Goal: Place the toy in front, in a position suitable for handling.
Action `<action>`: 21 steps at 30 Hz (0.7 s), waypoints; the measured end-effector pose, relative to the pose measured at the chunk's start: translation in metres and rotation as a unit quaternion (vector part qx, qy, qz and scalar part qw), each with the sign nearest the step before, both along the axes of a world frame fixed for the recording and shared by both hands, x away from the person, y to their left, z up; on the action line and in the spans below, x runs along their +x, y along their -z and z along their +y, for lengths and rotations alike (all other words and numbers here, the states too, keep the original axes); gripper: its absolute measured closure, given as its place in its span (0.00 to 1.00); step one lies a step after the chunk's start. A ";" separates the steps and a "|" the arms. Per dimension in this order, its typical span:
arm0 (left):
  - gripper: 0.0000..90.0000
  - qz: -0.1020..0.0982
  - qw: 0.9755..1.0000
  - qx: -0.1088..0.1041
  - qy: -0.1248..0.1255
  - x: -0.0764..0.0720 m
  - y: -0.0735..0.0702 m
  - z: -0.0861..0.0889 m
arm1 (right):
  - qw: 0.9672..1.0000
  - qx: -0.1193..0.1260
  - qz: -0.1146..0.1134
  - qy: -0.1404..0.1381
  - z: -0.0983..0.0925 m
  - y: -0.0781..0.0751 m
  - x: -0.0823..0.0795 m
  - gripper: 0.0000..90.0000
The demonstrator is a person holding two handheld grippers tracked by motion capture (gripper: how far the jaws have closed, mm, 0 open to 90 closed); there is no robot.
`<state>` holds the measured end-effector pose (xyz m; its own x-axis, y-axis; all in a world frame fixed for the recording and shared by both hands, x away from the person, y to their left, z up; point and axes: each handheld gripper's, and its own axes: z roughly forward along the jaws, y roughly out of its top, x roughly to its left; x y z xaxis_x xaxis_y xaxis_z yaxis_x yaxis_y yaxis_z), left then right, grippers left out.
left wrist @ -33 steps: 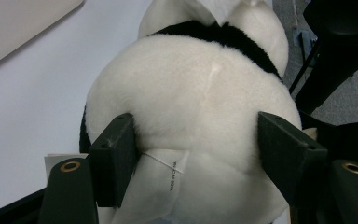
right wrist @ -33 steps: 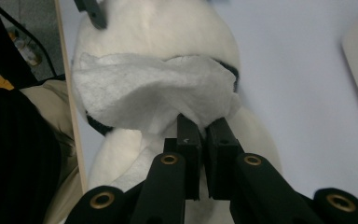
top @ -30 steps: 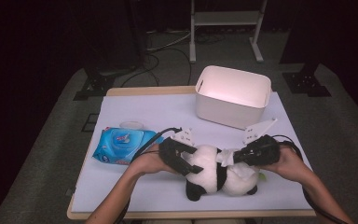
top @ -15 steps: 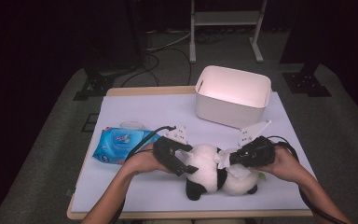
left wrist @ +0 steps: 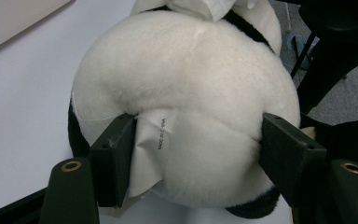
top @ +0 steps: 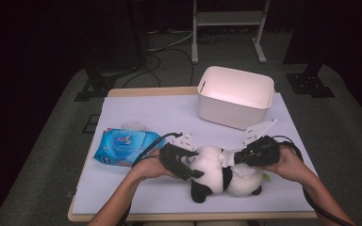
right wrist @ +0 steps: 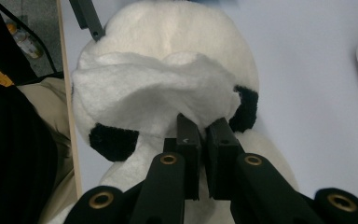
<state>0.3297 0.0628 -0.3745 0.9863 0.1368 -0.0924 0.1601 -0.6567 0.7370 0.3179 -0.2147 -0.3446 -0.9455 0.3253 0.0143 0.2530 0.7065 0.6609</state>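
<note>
Dark floor and stand legs surround the white-covered surface (top: 136, 113), where a white bin (top: 235, 96) sits toward the far right corner. Near the front edge lies a plush panda (top: 217, 174). A blue wipes pack (top: 122, 147) rests by the left edge. The left gripper (left wrist: 191, 149) has just been closing, its jaws pressing the panda's body from both sides. The right gripper (right wrist: 204, 140) pinches a white wipe (right wrist: 149, 93) with nearly shut jaws, draped over the panda's head.
</note>
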 end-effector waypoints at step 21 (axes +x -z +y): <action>0.35 -0.005 1.000 0.000 0.006 -0.002 0.000 -0.046 | 1.000 0.012 0.001 0.019 -0.016 -0.006 0.004 0.94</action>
